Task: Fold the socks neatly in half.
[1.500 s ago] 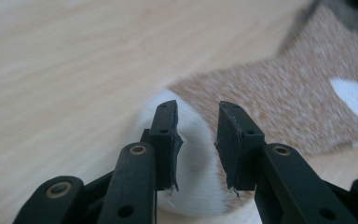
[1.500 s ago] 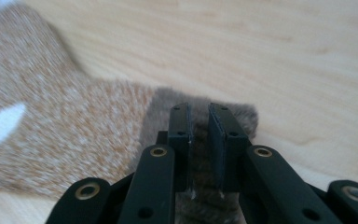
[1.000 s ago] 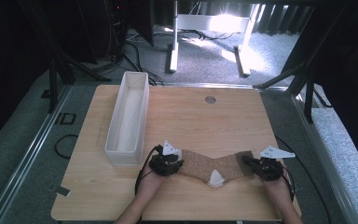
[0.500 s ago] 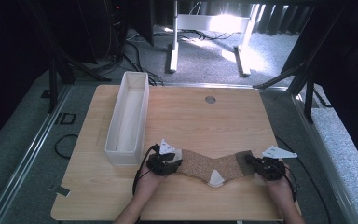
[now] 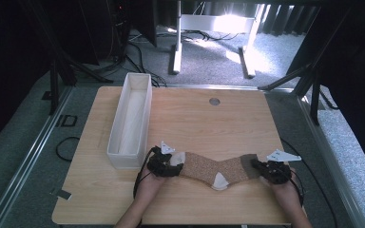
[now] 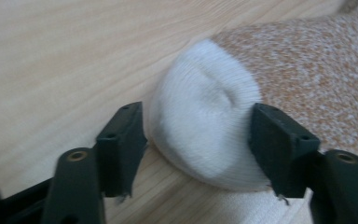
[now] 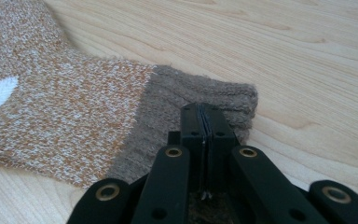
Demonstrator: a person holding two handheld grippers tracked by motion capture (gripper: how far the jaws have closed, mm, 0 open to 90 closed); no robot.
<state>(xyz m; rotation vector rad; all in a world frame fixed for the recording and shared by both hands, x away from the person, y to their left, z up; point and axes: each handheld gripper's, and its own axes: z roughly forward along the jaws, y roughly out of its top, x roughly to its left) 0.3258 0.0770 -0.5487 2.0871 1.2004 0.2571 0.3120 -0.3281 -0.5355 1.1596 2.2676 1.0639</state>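
Sock is lying flat on the wooden surface, stretched out sideways along the near edge, just to the right of the white bin. I'll use that bin as the reference for everything. It's a speckled orange-brown sock with a white toe, a white heel patch and a darker brown cuff. The toe end is the end nearest the bin, just off its near corner; the cuff end is well away from it, over toward the right edge of the surface.

The left tongs sit at the toe end, right beside the bin's near corner. Their jaws have just been opening, and in the left gripper view they stand apart on either side of the white toe, so that end is released, with the toe between them.

The right tongs are at the far end from the bin, clenched tight on the brown cuff, jaws pressed flat together with the fabric pinched in.

There's also a small round hole in the surface, farther back and to the right of the bin.
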